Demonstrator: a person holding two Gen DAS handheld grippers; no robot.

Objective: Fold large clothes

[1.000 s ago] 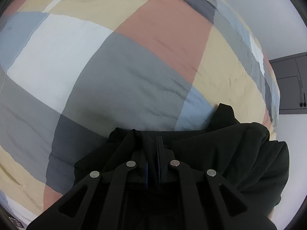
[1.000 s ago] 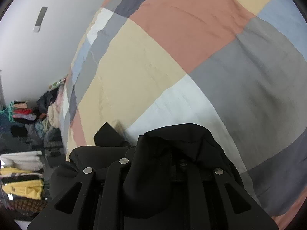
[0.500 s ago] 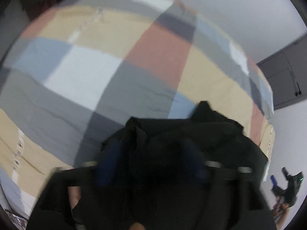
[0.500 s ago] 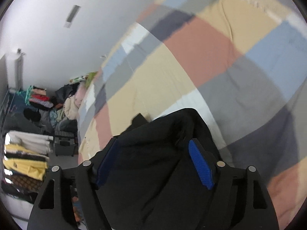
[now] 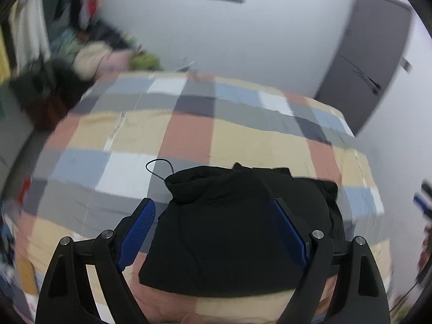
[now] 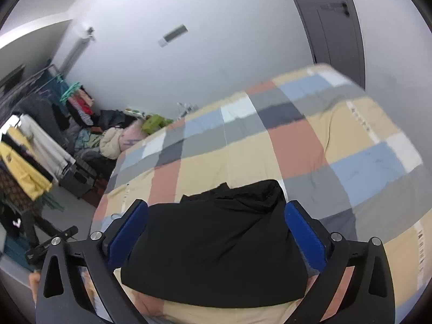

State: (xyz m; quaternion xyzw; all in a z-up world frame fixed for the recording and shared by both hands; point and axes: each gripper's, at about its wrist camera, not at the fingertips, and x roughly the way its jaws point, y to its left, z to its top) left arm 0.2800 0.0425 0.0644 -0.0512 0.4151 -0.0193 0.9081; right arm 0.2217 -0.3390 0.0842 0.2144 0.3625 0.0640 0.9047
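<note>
While our left gripper (image 5: 213, 232) and right gripper (image 6: 216, 232) spread wide above the folded black garment (image 5: 237, 232) on the checkered bedspread (image 5: 189, 135), a clothes rack (image 6: 29, 156) and grey door (image 5: 370, 62) stand beyond.

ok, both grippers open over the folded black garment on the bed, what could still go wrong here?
1. The black garment lies near the bed edge; it may slide off.
2. The top fold looks bunched and puffy, so it may spring open with nothing holding it.
3. A thin cord loop sticks out on the quilt; the left gripper or right gripper could snag it.
</note>
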